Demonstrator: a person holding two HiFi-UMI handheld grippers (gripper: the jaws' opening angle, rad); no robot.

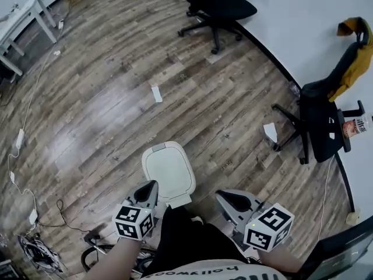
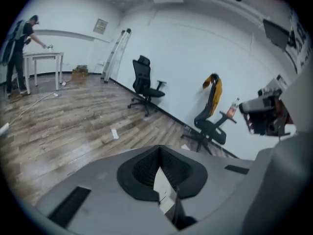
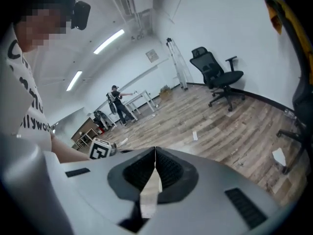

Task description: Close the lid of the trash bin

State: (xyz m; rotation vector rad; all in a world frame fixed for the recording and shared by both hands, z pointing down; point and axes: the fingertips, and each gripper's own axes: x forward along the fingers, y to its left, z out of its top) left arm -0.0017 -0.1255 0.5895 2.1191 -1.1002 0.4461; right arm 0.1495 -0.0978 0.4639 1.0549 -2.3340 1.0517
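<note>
Head view: left tool [image 1: 147,190] and right tool [image 1: 228,200] held low, near a white trash bin [image 1: 169,169] on the wooden floor [image 1: 99,104].
Both tools are clenched, jaws tip to tip with nothing between them. The bin stands between and just beyond them, its lid [image 1: 168,167] lying flat down. Farther out lies a paper scrap [image 1: 157,93], then a black office chair [image 1: 220,6] by the wall.

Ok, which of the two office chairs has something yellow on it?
The chair on the right in the head view; a yellow garment hangs over its backrest. The chair at the top is bare.
</note>
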